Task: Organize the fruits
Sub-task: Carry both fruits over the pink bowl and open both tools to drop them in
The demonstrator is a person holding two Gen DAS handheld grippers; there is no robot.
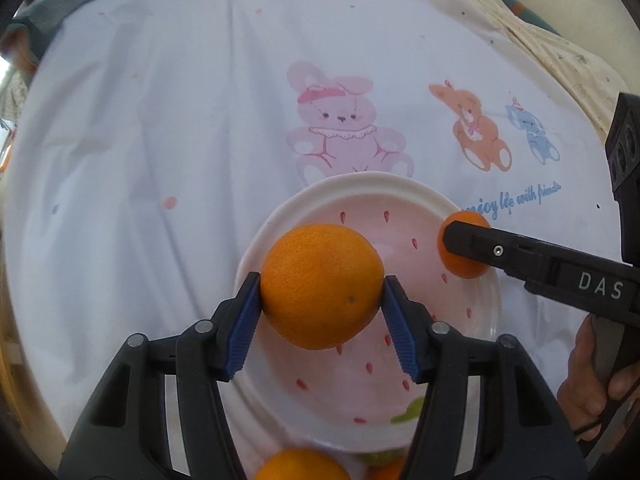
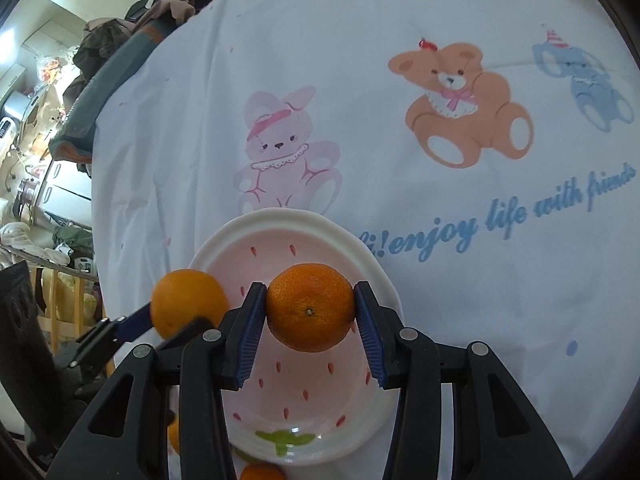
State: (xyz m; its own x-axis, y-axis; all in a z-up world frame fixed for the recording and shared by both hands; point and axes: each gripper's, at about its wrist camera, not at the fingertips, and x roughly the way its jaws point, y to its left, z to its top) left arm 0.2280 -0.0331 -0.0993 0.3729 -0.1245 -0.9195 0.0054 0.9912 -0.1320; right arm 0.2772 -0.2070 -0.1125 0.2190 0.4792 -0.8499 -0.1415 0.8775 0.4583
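Observation:
My left gripper (image 1: 322, 294) is shut on a large orange (image 1: 322, 284), held above the strawberry-patterned white and pink plate (image 1: 352, 190). My right gripper (image 2: 310, 306) is shut on a smaller orange (image 2: 310, 306) over the same plate (image 2: 276, 218). In the left wrist view that smaller orange (image 1: 460, 266) shows at the plate's right rim, partly behind a black finger of the right gripper. In the right wrist view the large orange (image 2: 186, 302) hangs over the plate's left rim between blue pads.
A white cloth (image 1: 160, 140) printed with a pink rabbit, an orange bear and a blue animal covers the surface. More oranges (image 1: 302, 466) lie below the plate's near edge. A hand (image 1: 588, 396) grips the right tool. Clutter and furniture (image 2: 48, 140) stand at the left.

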